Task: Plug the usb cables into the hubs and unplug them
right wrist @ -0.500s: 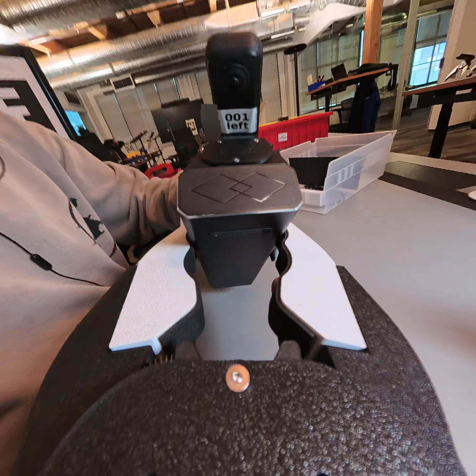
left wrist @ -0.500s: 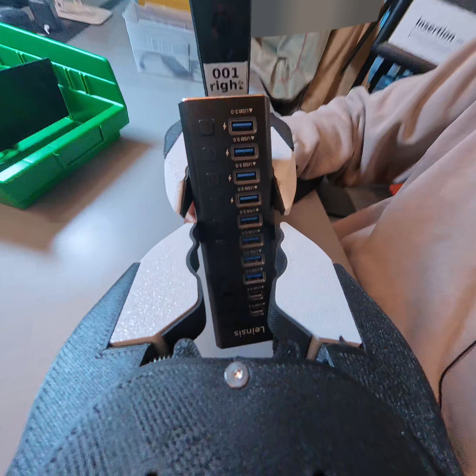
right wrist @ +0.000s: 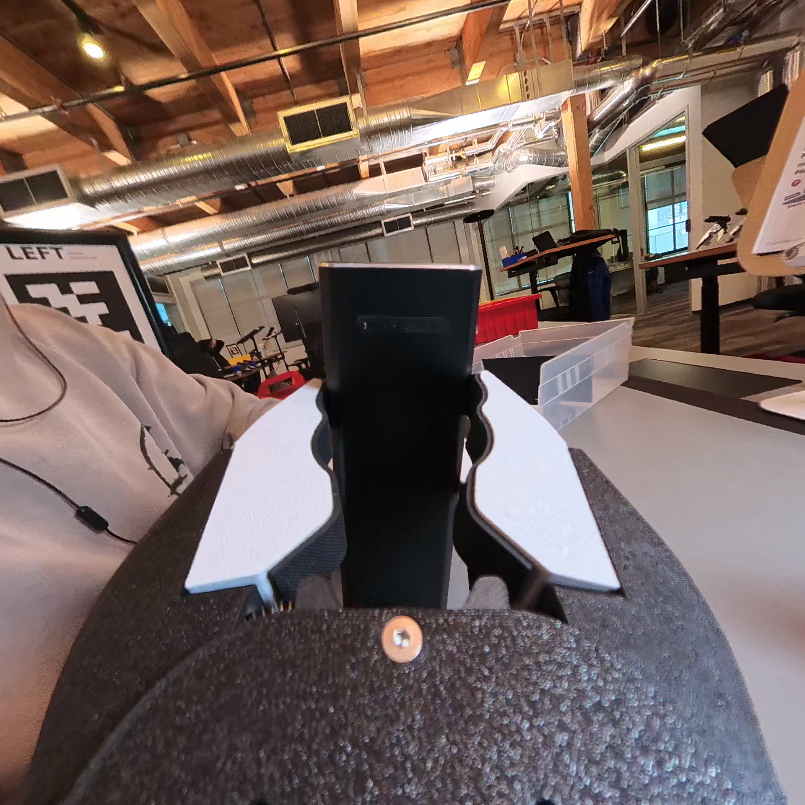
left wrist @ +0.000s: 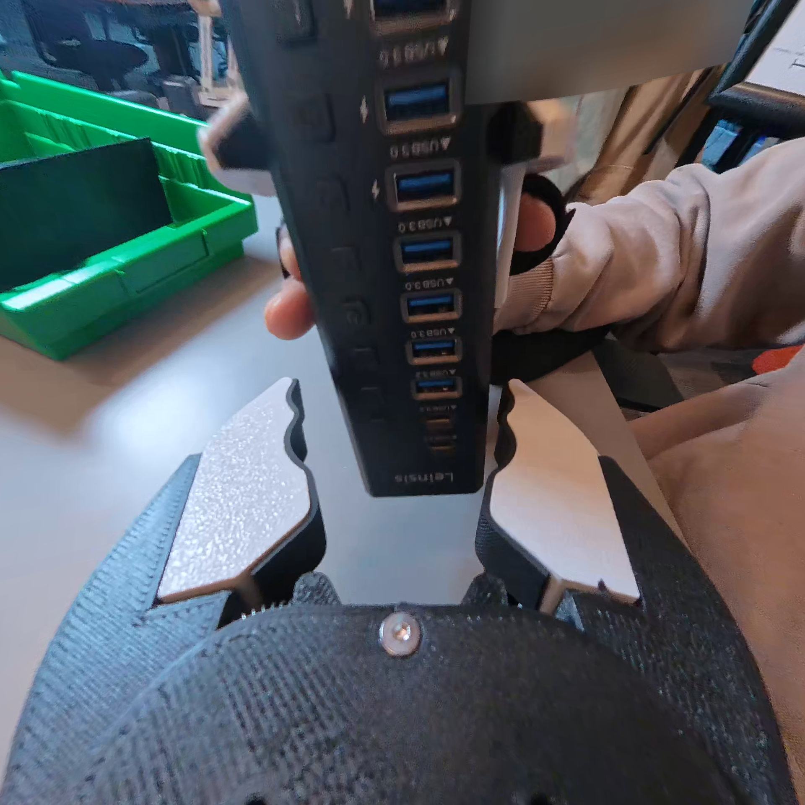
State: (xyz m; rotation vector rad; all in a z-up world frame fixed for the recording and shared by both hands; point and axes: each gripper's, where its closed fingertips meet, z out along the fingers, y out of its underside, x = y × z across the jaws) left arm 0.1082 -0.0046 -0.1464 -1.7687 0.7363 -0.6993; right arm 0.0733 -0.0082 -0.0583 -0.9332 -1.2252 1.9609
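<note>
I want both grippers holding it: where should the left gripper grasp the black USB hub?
USB hub: near end, across its narrow long sides, approaching lengthwise; the open left gripper straddles that end, and side contact likely leaves ports clear.

Wooden ceiling beams (right wrist: pixel 183 65), silver ducts (right wrist: pixel 261 161), standing desks (right wrist: pixel 562 250), windows (right wrist: pixel 664 213)

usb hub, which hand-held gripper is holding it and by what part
The right hand-held gripper clamps the USB hub by its long side edges; the left hand-held gripper is open.

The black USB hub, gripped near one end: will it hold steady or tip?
The USB hub looks rigid, so flexing seems unlikely. Being long, it may pivot in the right gripper, clamped on its narrow sides. Its smooth casing could slip.
</note>
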